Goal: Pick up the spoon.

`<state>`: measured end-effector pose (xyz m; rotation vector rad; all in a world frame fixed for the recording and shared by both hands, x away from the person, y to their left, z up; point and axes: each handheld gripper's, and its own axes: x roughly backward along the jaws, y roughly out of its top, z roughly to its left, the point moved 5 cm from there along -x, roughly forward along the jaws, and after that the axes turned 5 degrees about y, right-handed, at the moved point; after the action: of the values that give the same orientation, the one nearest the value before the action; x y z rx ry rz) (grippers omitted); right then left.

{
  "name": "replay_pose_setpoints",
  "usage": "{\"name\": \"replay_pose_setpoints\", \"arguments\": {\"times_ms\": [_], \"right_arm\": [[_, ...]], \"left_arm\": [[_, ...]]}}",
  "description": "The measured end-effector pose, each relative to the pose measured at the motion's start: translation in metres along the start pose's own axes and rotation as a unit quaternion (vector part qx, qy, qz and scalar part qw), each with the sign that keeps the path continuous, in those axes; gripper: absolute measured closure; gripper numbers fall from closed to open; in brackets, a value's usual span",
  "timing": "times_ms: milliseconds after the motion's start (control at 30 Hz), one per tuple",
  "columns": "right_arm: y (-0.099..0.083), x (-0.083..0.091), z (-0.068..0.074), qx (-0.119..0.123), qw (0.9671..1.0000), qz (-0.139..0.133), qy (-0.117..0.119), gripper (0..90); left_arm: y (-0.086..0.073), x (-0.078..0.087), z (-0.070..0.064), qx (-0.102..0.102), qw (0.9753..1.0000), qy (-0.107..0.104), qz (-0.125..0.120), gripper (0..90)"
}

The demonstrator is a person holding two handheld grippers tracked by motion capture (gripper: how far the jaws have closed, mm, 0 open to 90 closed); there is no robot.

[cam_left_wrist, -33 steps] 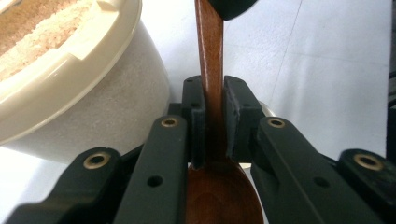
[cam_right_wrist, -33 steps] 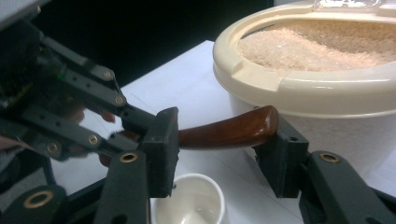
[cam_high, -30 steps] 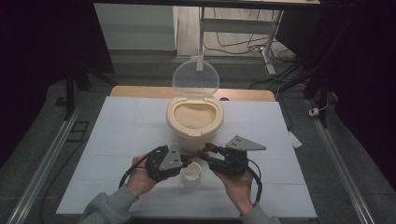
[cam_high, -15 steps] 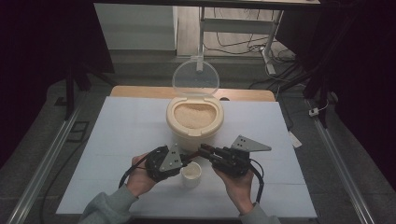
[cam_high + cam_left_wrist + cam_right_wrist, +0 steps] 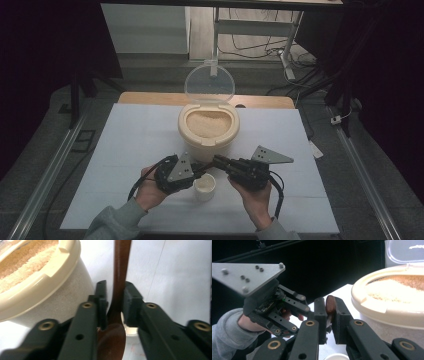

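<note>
A dark room surrounds a white table (image 5: 130, 130), with a desk frame and loose cables on the floor behind it. At the left, the person's left hand (image 5: 147, 187) holds the left gripper (image 5: 199, 169) just beside the foot of the rice container (image 5: 208, 131). In the left gripper view its jaws are clamped on the neck of a brown wooden spoon (image 5: 120, 277). The spoon's bowl lies toward the camera and its handle runs away over the table.

Just below the two grippers stands a small white cup (image 5: 204, 186), and it has not moved over the last second. Behind it, the container is full of rice and its clear lid (image 5: 209, 85) stands open.

At the right, the right gripper (image 5: 220, 161) has drawn back a little from the cup. Its jaws now point left at the other tool. In the right gripper view they look pinched on the tip of the spoon's handle.

So the spoon spans between both tools above the cup. This looks like a hand-over, and one gripper must let go before any scooping starts.
</note>
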<state>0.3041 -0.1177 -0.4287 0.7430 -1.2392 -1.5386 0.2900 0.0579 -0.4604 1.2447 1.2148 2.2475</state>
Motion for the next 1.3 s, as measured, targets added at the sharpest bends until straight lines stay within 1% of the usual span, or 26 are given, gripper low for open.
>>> {"name": "replay_pose_setpoints", "arguments": {"times_ms": [33,67,100,133,167,200,233,267,300,367,400,467,500,533,600,700,733,767,833,933,967,1000,1033,1067,1200,1300], "right_arm": [[0.001,0.001,0.0,0.003,1.0,-0.002,-0.002,83.8],[0.002,0.002,-0.001,0.005,1.0,-0.005,-0.003,83.8],[0.002,0.003,-0.001,0.003,0.9999,-0.01,-0.002,83.8],[0.003,0.005,-0.002,0.0,0.9999,-0.014,0.0,83.8],[0.004,0.006,-0.003,-0.005,0.9998,-0.019,0.002,83.8],[0.004,0.006,-0.003,-0.005,0.9998,-0.019,0.002,83.8],[0.006,0.01,-0.005,-0.006,0.9997,-0.025,0.001,83.8],[0.007,0.012,-0.006,-0.005,0.9996,-0.028,-0.001,83.8],[0.008,0.014,-0.007,-0.005,0.9995,-0.032,-0.003,83.8],[0.011,0.017,-0.008,-0.005,0.9992,-0.038,-0.005,83.8],[0.012,0.019,-0.009,-0.003,0.9992,-0.04,-0.006,83.8],[0.015,0.022,-0.009,0.0,0.999,-0.044,-0.009,83.8],[0.016,0.023,-0.009,0.003,0.999,-0.044,-0.011,83.8],[0.017,0.025,-0.009,0.005,0.9989,-0.046,-0.011,83.8],[0.02,0.027,-0.009,0.008,0.9987,-0.048,-0.012,83.8],[0.023,0.031,-0.008,0.015,0.9984,-0.052,-0.014,83.8],[0.024,0.032,-0.008,0.018,0.9983,-0.053,-0.016,83.8],[0.025,0.033,-0.008,0.019,0.9982,-0.054,-0.016,83.8],[0.027,0.036,-0.008,0.021,0.998,-0.057,-0.015,83.8],[0.03,0.039,-0.007,0.03,0.9977,-0.057,-0.02,83.8],[0.031,0.04,-0.007,0.032,0.9976,-0.058,-0.02,83.7],[0.032,0.041,-0.008,0.034,0.9975,-0.059,-0.021,83.7],[0.033,0.042,-0.008,0.034,0.9974,-0.06,-0.021,83.8],[0.033,0.042,-0.008,0.034,0.9974,-0.06,-0.021,83.8],[0.037,0.048,-0.01,0.038,0.9968,-0.066,-0.026,83.8],[0.039,0.052,-0.01,0.042,0.9962,-0.07,-0.032,83.8]], "left_arm": [[0.0,0.0,0.0,0.0,1.0,0.0,0.0,64.2],[0.0,0.002,0.002,0.008,1.0,0.001,-0.005,59.9],[-0.002,0.005,0.004,0.029,0.9995,0.002,-0.013,55.4],[-0.004,0.007,0.005,0.039,0.9991,0.005,-0.014,49.5],[-0.006,0.008,0.006,0.049,0.9987,0.005,-0.015,44.0],[-0.006,0.008,0.006,0.049,0.9987,0.005,-0.015,40.1],[-0.011,0.012,0.008,0.068,0.9975,0.007,-0.017,36.2],[-0.014,0.014,0.009,0.078,0.9968,0.007,-0.017,33.2],[-0.014,0.014,0.009,0.078,0.9968,0.007,-0.017,30.9],[-0.025,0.019,0.012,0.097,0.9951,0.008,-0.012,28.8],[-0.025,0.019,0.012,0.097,0.9951,0.008,-0.012,27.7],[-0.037,0.024,0.016,0.113,0.9935,0.014,-0.007,26.0],[-0.037,0.024,0.016,0.113,0.9935,0.014,-0.007,25.2],[-0.045,0.029,0.019,0.123,0.9923,0.015,-0.006,24.6],[-0.05,0.031,0.02,0.128,0.9917,0.016,-0.006,23.9],[-0.068,0.039,0.024,0.14,0.9898,0.024,0.003,22.6],[-0.068,0.039,0.024,0.14,0.9898,0.024,0.003,22.0],[-0.077,0.042,0.025,0.149,0.9884,0.028,0.007,21.5],[-0.082,0.044,0.026,0.154,0.9875,0.03,0.008,20.6],[-0.098,0.048,0.028,0.169,0.9847,0.037,0.017,19.4],[-0.109,0.051,0.03,0.177,0.983,0.041,0.021,19.3],[-0.109,0.051,0.03,0.177,0.983,0.041,0.021,19.1],[-0.117,0.054,0.031,0.186,0.9812,0.047,0.025,18.6],[-0.117,0.054,0.031,0.186,0.9812,0.047,0.025,18.5],[-0.131,0.059,0.033,0.196,0.9786,0.053,0.032,17.1],[-0.134,0.06,0.034,0.199,0.9779,0.054,0.033,15.7]]}}
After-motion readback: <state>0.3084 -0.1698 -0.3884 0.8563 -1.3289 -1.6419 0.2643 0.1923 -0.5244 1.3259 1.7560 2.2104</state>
